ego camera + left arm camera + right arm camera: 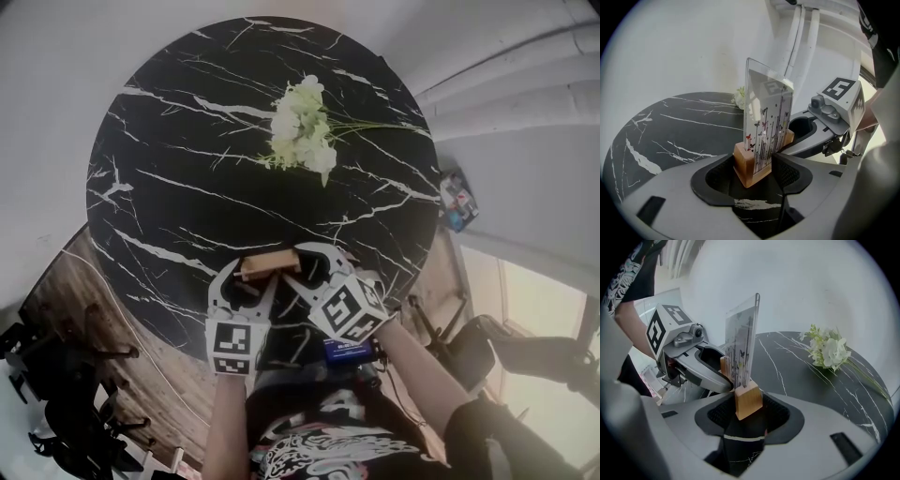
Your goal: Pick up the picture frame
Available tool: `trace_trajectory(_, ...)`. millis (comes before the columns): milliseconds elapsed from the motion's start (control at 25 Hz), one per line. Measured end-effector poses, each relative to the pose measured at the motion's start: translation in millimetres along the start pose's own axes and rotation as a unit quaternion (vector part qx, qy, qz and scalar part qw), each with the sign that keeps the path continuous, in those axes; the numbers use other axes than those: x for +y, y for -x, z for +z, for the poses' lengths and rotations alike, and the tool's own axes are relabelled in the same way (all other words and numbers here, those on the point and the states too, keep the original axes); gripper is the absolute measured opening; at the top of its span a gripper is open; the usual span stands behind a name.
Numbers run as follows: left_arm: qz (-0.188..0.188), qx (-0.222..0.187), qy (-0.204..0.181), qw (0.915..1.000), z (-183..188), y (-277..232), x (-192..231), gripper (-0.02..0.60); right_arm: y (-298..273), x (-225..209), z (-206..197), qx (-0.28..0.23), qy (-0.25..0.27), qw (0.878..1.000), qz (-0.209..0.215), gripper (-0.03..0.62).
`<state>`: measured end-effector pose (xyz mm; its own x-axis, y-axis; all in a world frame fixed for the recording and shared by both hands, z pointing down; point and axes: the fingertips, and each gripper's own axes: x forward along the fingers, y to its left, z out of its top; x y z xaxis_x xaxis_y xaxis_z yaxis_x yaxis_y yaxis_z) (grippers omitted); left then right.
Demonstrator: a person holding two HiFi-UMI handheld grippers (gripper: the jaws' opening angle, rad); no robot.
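The picture frame (267,262), a clear upright panel printed with butterflies on a light wooden base, stands at the near edge of the round black marble table (187,187). My left gripper (246,278) has one end of the base (750,164) between its jaws, with both pads against the wood. From the other side, my right gripper (314,267) holds the opposite end of the base (749,401), and its pads lie flush on the block. Each gripper shows in the other's view, at the far end of the frame. I cannot tell whether the base has left the table.
A bunch of white flowers (302,127) lies further back on the table, right of centre. The table's rim is just below the grippers. A blue object (457,202) sits off the table to the right. Dark chair frames (66,394) stand on the wooden floor at lower left.
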<state>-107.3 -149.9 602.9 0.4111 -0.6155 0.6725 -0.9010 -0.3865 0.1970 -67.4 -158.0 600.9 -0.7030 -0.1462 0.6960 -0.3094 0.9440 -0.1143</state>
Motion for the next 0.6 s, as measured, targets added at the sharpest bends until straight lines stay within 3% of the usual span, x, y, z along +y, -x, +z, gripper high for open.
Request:
trace_trajectory(160,-0.005,0.008,0.016,0.9998,0,1,0,0.253,1,0,1,0.005,-0.008,1.000,0.007,0.178)
trace_trajectory(400,-0.034,-0.002,0.072,0.9968,3,5,-3,0.253,8,2,3,-0.009,-0.045,0.999,0.025,0.176)
trace_trajectory(600,-0.044,-0.003,0.082,0.9957,6,8,-9,0.253,17,3,4,-0.009,-0.047,0.999,0.022,0.176)
